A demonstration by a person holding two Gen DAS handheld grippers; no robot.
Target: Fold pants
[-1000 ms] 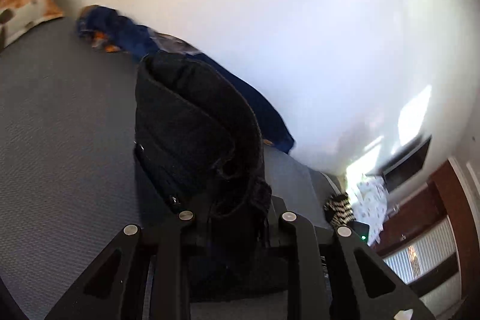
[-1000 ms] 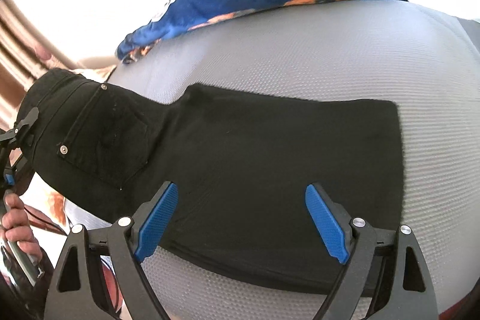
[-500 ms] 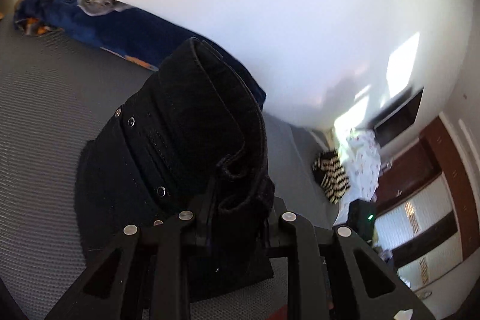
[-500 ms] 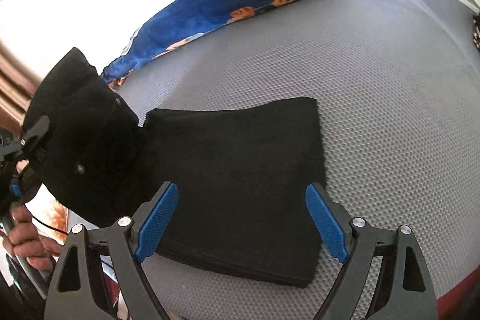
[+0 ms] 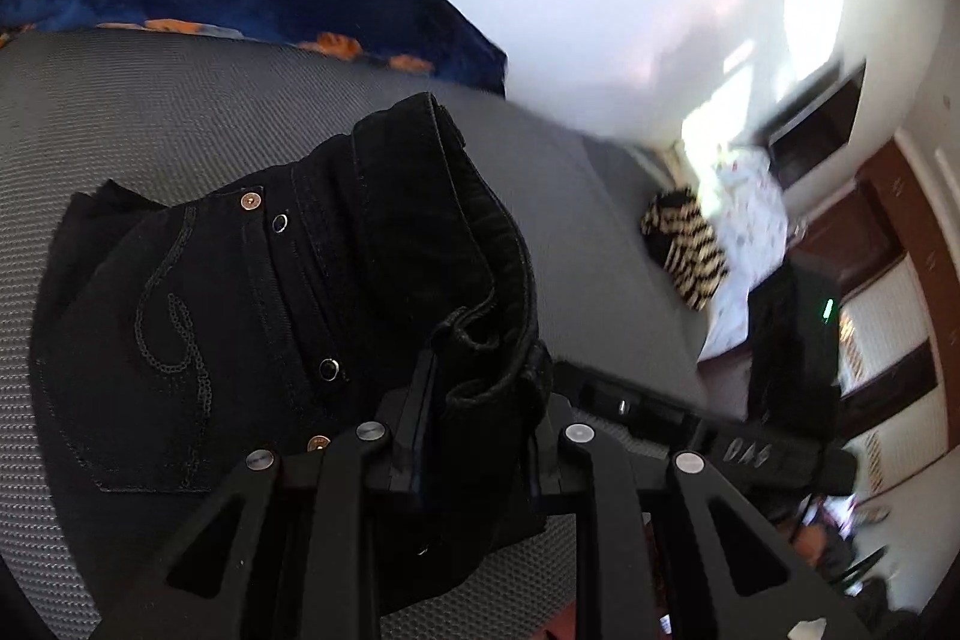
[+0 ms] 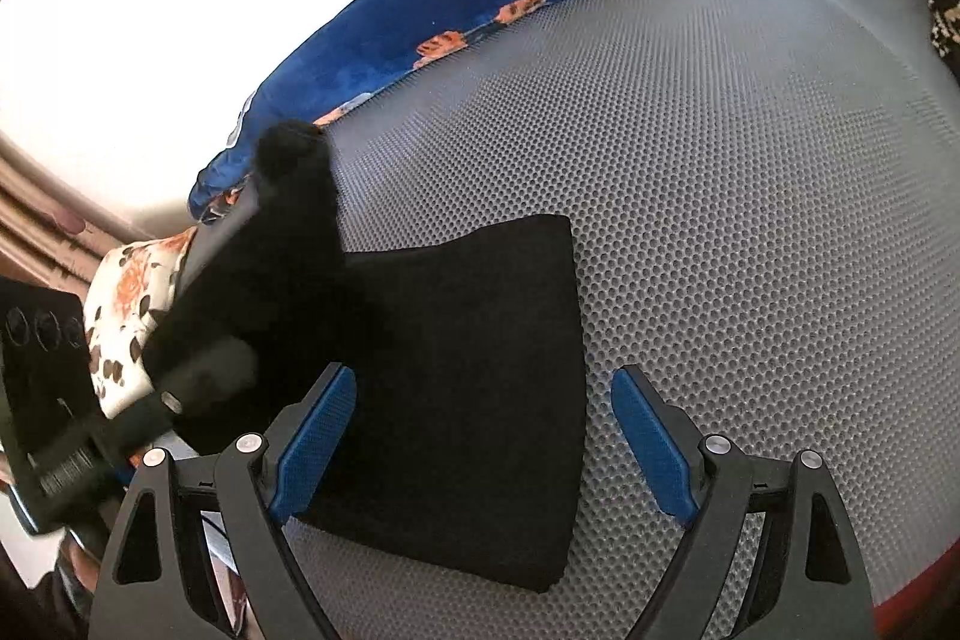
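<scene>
My left gripper (image 5: 480, 430) is clamped on the waistband of the black denim pants (image 5: 252, 316), carrying that end across over the part already lying folded on the grey honeycomb-textured mattress (image 6: 750, 172). My right gripper (image 6: 480, 454) hangs with its blue pads wide apart, nothing between them, over the folded stack's near edge. I judge the denim heavy for cloth, soft yet thick at the seams, so it should drape and stay where laid; the doubled waistband gives the firmest hold, and the rivets there keep it from slipping. The mattress is bare to the right of the stack and toward its far edge, where a rumpled blue blanket with orange prints (image 6: 456, 16) lies. On the left the stack sits near the mattress edge, so room is tighter there.
</scene>
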